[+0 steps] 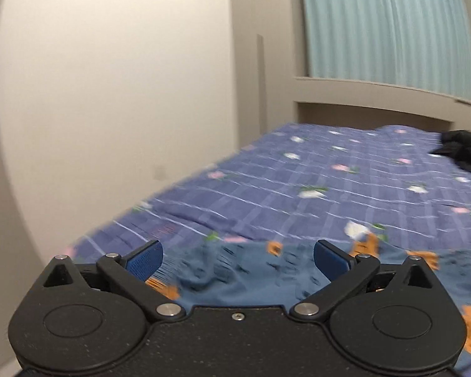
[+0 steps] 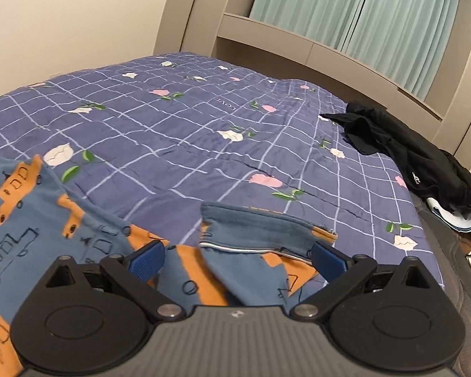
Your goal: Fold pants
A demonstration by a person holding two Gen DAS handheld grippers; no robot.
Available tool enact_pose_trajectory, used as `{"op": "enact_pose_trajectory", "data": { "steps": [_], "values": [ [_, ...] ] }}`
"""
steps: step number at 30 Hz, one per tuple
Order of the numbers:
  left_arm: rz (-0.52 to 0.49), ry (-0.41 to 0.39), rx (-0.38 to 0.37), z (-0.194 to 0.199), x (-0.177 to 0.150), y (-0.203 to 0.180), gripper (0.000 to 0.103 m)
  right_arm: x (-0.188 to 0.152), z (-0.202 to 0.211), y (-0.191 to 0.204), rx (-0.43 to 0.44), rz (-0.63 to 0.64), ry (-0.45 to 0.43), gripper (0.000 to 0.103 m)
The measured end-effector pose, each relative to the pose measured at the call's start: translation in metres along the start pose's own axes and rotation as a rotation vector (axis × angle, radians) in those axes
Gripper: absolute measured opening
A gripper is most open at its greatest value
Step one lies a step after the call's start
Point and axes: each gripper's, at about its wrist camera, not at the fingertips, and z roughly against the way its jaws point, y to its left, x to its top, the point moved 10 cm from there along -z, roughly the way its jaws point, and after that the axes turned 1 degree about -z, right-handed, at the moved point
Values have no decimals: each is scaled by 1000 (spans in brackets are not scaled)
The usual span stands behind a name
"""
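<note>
Blue pants with orange vehicle prints (image 2: 47,220) lie on the bed near the front edge; they also show in the left wrist view (image 1: 235,276). My left gripper (image 1: 237,259) is open, its blue pads wide apart just above the pants fabric. My right gripper (image 2: 238,259) is open above a raised cuff or waistband edge of the pants (image 2: 260,226), which stands between the pads without being pinched. The left view is blurred.
A purple checked bedspread with flowers (image 2: 204,119) covers the bed. A pile of black clothes (image 2: 408,150) lies at the far right edge, also seen in the left wrist view (image 1: 461,149). A wall runs on the left, headboard shelf and teal curtain (image 2: 361,15) behind.
</note>
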Motion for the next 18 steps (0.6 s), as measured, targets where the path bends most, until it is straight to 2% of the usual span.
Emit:
{"op": "enact_pose_trajectory", "data": {
  "steps": [4, 5, 7, 8, 9, 12, 18],
  "values": [
    [37, -14, 53, 4, 9, 13, 102, -1, -4, -9, 5, -36, -11, 88],
    [56, -9, 64, 4, 9, 19, 102, -2, -4, -11, 8, -48, -17, 81],
    [91, -4, 63, 6, 10, 27, 102, -4, -1, -16, 13, -80, -32, 61],
    [110, -1, 49, 8, 10, 29, 102, -6, 1, -19, 19, -97, -38, 43],
    [119, -1, 36, 10, 10, 28, 102, -8, 3, -22, 30, -130, -47, 31],
    [107, 1, -31, 14, 11, 12, 102, -13, 14, -31, 52, -221, -95, 21],
    [-5, 2, -225, 20, 9, -58, 102, -22, 43, -63, 79, -393, -171, 18]
  ]
}}
